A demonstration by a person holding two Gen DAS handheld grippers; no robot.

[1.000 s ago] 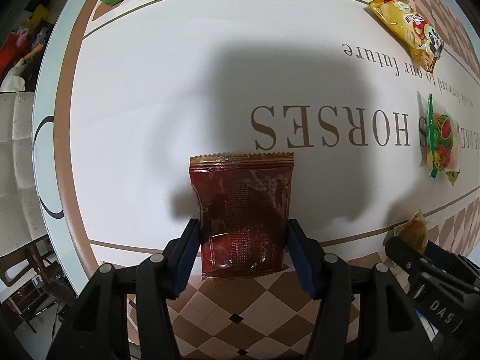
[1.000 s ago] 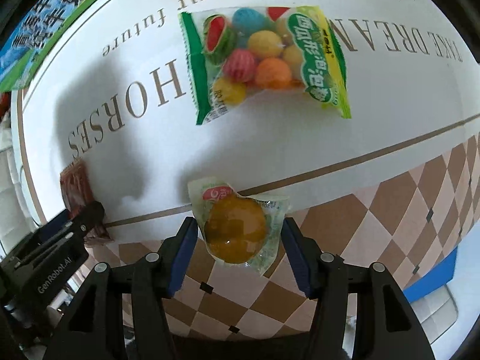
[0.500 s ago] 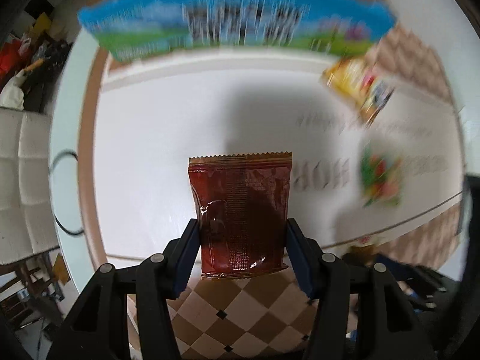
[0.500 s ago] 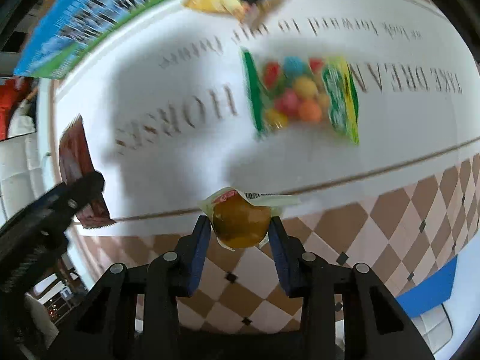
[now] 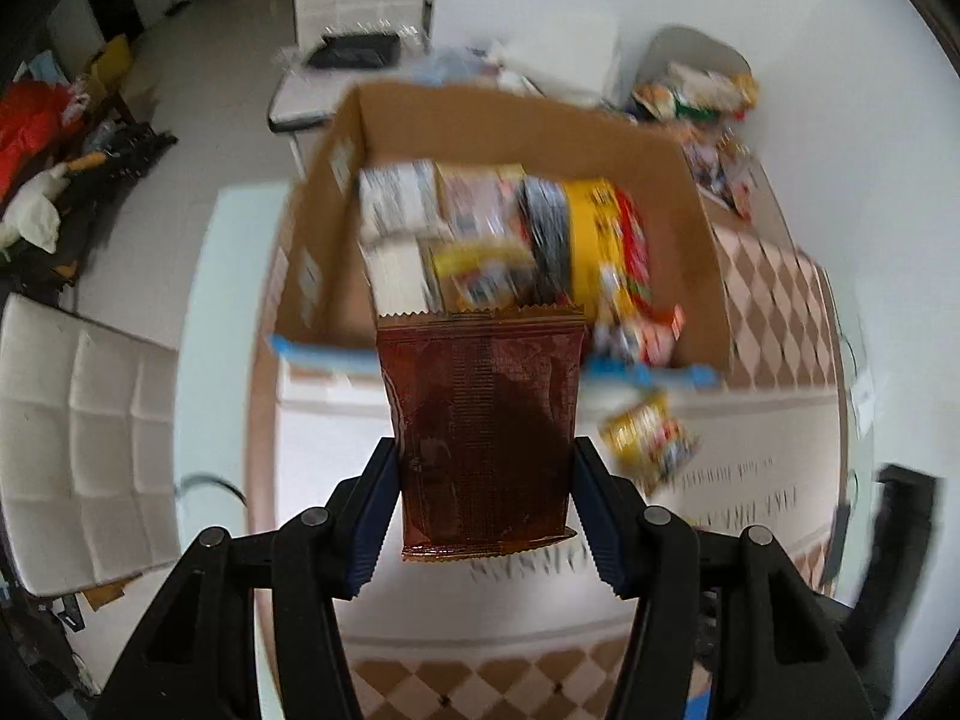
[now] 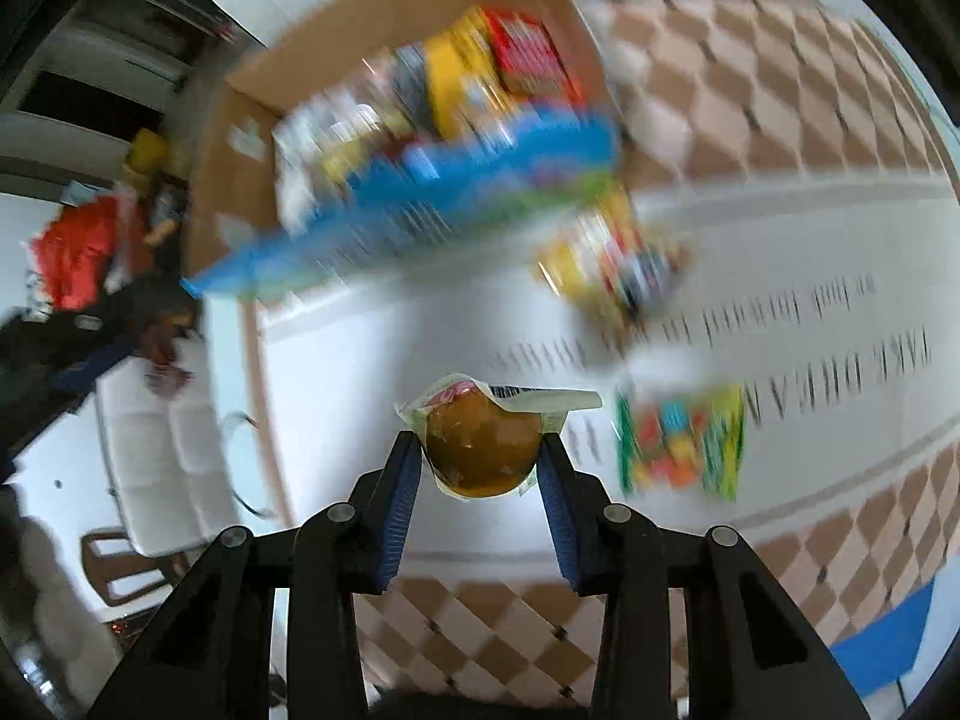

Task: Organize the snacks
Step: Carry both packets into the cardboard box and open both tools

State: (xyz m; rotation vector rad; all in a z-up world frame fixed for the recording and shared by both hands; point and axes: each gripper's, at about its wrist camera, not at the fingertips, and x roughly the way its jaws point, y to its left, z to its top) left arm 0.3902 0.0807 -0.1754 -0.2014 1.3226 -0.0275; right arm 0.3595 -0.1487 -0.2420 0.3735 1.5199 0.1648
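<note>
Both hands are loaded right now. The left gripper [image 5: 485, 501] is clamped on a dark red flat packet [image 5: 483, 429], blue pads pressing on its two long edges, with the packet sticking out ahead of the fingers and clear of the table [image 5: 312, 450]. The right gripper [image 6: 478, 483] is squeezed shut around a small sealed pouch with a round amber thing inside [image 6: 480, 450] (could be a jelly or a preserved fruit, too blurry to call), also held up in the air.

My read is that this is the carry step: both snacks are picked, and the open cardboard box [image 5: 699, 228] sits ahead at the far end of the table, already fairly full of colourful packs. In the left view the red packet's top edge lines up over the box's near wall.

Two snacks are left on the tabletop: a yellow bag [image 6: 612, 264] near the box and a green-edged bag of coloured balls [image 6: 681, 441] closer in, just beside the right gripper.

Next move, I'd guess: bring each gripper over the box opening, clear of that near wall with the blue printing, then let go one at a time. The red packet is long and floppy, so it probably needs to get well past the rim or it'll catch and hang over the edge.
</note>
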